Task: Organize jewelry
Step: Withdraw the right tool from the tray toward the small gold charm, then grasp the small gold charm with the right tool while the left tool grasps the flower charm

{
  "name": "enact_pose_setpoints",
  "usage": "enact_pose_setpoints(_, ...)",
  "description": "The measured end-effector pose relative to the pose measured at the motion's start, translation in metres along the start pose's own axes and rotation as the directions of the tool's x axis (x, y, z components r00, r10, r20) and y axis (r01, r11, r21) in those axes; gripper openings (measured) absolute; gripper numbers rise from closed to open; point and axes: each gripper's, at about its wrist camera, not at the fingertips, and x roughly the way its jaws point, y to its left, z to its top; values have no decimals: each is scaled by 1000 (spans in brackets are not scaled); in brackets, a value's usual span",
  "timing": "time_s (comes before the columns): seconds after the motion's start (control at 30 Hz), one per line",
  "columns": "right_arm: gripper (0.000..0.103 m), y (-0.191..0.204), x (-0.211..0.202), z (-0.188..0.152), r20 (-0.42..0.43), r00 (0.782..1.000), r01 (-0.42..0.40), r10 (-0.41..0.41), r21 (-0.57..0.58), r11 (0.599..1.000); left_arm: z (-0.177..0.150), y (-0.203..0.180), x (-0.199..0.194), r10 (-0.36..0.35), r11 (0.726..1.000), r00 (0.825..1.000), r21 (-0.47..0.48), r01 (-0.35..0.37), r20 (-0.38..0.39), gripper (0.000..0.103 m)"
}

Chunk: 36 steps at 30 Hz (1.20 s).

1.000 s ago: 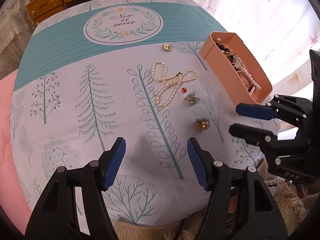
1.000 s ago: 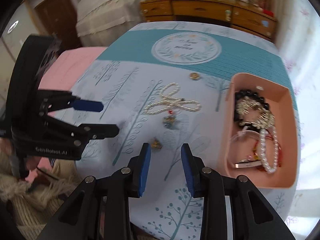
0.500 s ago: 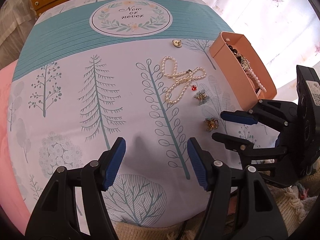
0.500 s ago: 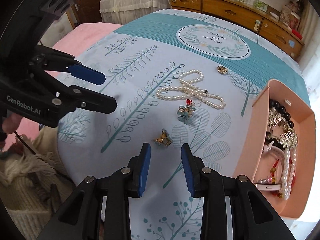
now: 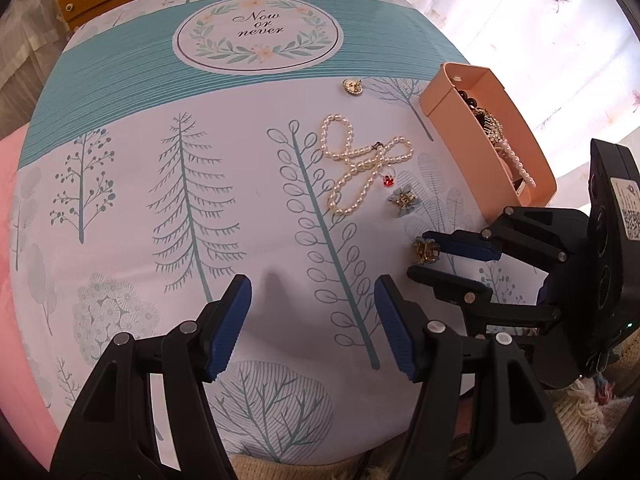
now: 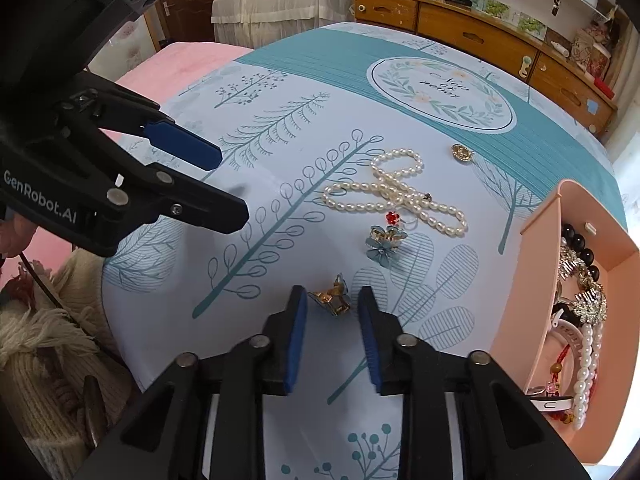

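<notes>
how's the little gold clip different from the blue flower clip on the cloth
The gold clip is brassy and the smaller of the two; the blue flower clip has pale blue petals around a gold centre. The gold clip sits between the jaws of the right gripper, which are closing, with a gap to each pad; the blue flower clip lies free, nearer the pearl necklace. Both rest on the printed cloth, outside the pink box.

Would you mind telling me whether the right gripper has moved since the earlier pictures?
Yes. The right gripper has come down toward the tablecloth, closing around the small gold clip.
</notes>
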Motion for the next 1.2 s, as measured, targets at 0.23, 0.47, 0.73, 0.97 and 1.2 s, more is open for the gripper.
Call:
enact_pose_setpoints(0.23, 21, -11, -13, -5, 31, 1000, -5, 3, 84, 996, 9, -19, -1, -25, 998, 1000, 59, 23, 20, 61)
enact_pose_setpoints(0.47, 21, -26, -59, -14, 122, 991, 39, -61, 172, 984, 23, -44, 4, -55, 987, 997, 155, 47, 46, 61)
enact_pose_setpoints(0.73, 21, -52, -105, -28, 217, 971, 34, -101, 293, 956, 34, -62, 29, -46, 976, 998, 215, 38, 34, 61)
enact_pose_setpoints(0.97, 21, -58, -118, -39, 243, 964, 18, -103, 330, 944, 40, -69, 38, -32, 967, 998, 254, 18, 52, 61)
enact_pose_setpoints(1.2, 21, -59, -123, -50, 251, 962, 11, -107, 358, 934, 38, -73, 34, -54, 957, 995, 289, 29, 78, 54)
